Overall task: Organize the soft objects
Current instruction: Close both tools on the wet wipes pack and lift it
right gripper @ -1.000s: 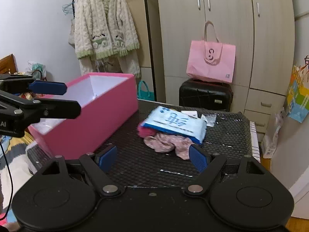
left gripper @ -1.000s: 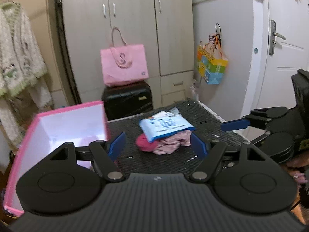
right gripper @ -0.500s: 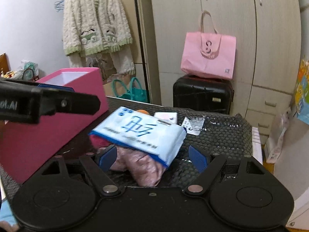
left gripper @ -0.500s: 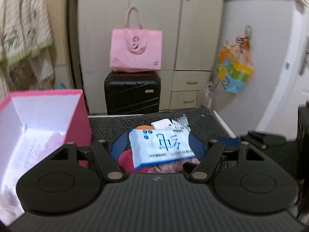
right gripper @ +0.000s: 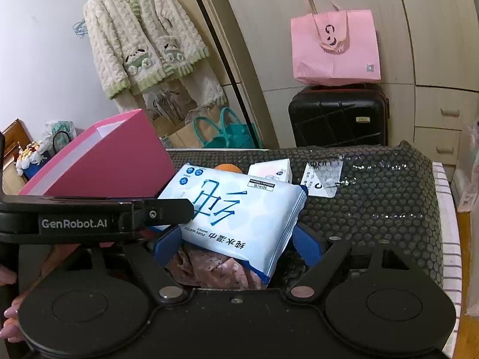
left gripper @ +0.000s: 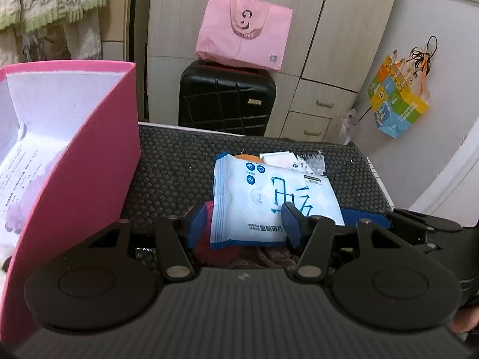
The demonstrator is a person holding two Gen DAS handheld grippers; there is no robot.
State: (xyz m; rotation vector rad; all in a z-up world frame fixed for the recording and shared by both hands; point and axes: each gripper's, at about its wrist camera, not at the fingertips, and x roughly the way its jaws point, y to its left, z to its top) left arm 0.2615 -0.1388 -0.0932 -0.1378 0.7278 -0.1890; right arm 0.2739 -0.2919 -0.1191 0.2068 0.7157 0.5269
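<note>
- Even, soft indoor light; no hard shadows.
- Glare glints on the black bubble-textured table mat.
- Fisheye bends the pale wooden wardrobe at frame edges.
- Focus stays sharp throughout.

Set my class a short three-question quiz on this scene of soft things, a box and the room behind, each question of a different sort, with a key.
1. True or false: the wipes pack lies on top of the pink cloth.
2. What stands on the black suitcase? A) a pink bag B) a lamp C) a stack of books
3. Fill in: in both wrist views the pink box stands to the ___ of the wipes pack.

Key: 1 true; 2 A; 3 left.
</note>
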